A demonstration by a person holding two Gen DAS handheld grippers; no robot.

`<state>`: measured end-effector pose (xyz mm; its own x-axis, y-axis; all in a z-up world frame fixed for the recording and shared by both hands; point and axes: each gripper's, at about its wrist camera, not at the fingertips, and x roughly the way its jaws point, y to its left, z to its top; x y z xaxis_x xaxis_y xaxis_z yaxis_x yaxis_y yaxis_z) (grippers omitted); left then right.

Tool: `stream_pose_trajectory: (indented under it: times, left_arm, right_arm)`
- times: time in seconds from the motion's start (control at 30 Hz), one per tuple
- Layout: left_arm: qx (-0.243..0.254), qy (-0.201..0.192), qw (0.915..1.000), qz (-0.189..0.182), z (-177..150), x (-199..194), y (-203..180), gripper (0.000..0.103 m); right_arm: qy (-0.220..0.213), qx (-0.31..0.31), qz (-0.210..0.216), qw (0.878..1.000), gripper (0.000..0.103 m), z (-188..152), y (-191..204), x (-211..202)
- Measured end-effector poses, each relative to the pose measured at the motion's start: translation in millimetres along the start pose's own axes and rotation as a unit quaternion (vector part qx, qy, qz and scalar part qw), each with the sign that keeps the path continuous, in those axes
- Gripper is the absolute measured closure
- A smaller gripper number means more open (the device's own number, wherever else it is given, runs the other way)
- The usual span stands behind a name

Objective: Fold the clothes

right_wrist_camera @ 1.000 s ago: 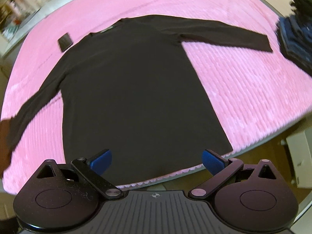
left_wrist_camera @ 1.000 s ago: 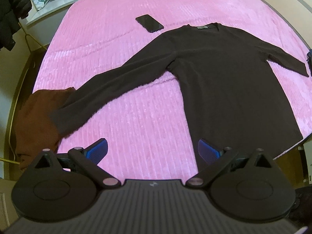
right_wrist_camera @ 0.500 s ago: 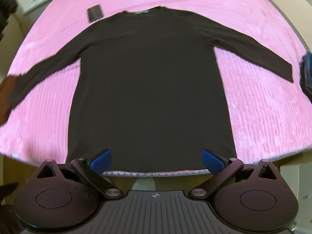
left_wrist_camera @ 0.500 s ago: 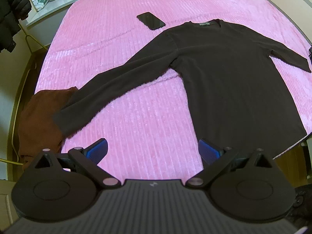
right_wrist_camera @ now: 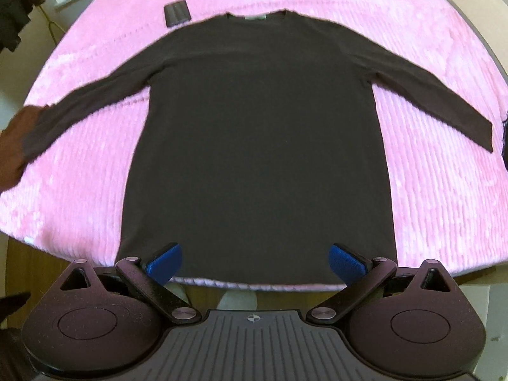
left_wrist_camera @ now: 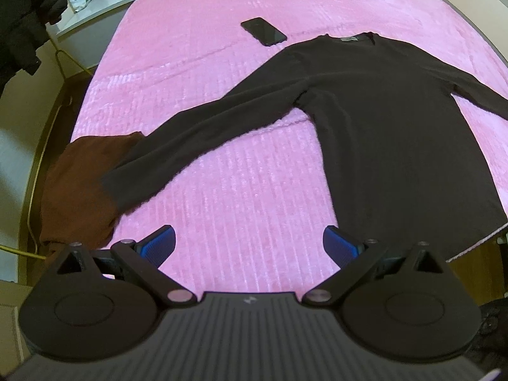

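Observation:
A dark brown long-sleeved sweater [right_wrist_camera: 257, 133] lies flat on the pink bed cover [right_wrist_camera: 444, 190], collar far, hem near the front edge, both sleeves spread out. In the left wrist view the sweater [left_wrist_camera: 397, 127] is at the right, and its left sleeve cuff [left_wrist_camera: 127, 184] lies over a rust-brown garment [left_wrist_camera: 76, 184]. My left gripper [left_wrist_camera: 249, 246] is open and empty above the cover, left of the hem. My right gripper [right_wrist_camera: 255, 262] is open and empty above the middle of the hem.
A black phone [left_wrist_camera: 263, 31] lies on the cover beyond the left shoulder; it also shows in the right wrist view [right_wrist_camera: 177, 16]. Dark folded clothes [right_wrist_camera: 504, 139] sit at the right edge. A black jacket [left_wrist_camera: 19, 16] hangs at far left. The bed's front edge drops to the floor.
The right gripper has swung left, so it now faces the sweater squarely over the middle of the hem. The left gripper has shifted slightly. Both stay open.

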<state>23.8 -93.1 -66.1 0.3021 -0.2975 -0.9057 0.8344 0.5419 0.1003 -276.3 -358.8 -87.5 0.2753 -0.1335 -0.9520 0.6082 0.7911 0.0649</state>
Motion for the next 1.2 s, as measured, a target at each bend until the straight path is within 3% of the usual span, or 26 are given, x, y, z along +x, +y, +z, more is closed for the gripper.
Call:
stream_pose_trajectory:
  times: [0.2, 0.33, 0.53, 0.8, 0.87, 0.9, 0.97, 1.03, 1.2]
  left_arm:
    - [-0.024, -0.013, 0.9989, 0.038, -2, -7, 18, 0.005]
    - [-0.043, -0.018, 0.9964, 0.071, -5, -14, 31, 0.005]
    - [-0.052, -0.023, 0.9910, 0.121, -24, -26, 62, 0.005]
    - [-0.028, -0.015, 0.9884, 0.149, -38, 1, 122, 0.005]
    - [-0.016, -0.018, 0.9895, 0.142, -37, 11, 140, 0.005]
    - [-0.009, -0.020, 0.9901, 0.139, -37, 16, 148, 0.005]
    - [0.007, -0.028, 0.9898, 0.139, -38, 26, 164, 0.005]
    - [0.014, -0.028, 0.9902, 0.136, -40, 37, 179, 0.005]
    - [-0.031, -0.022, 0.9912, 0.127, -63, 65, 211, 0.005]
  right_arm:
    - [-0.051, -0.083, 0.043, 0.994, 0.002, 24, 20, -2]
    - [-0.083, -0.181, 0.079, 0.977, 0.002, 45, 51, 2]
    - [-0.119, -0.317, 0.139, 0.931, 0.002, 70, 118, 7]
    - [-0.157, -0.425, 0.193, 0.870, 0.002, 94, 246, 29]
    - [-0.156, -0.447, 0.201, 0.858, 0.004, 98, 283, 48]
    - [-0.154, -0.457, 0.205, 0.852, 0.023, 101, 301, 58]
    - [-0.138, -0.481, 0.210, 0.840, 0.037, 102, 338, 87]
    - [-0.132, -0.504, 0.216, 0.826, 0.037, 103, 374, 118]
    - [-0.127, -0.566, 0.210, 0.787, 0.038, 94, 453, 210]
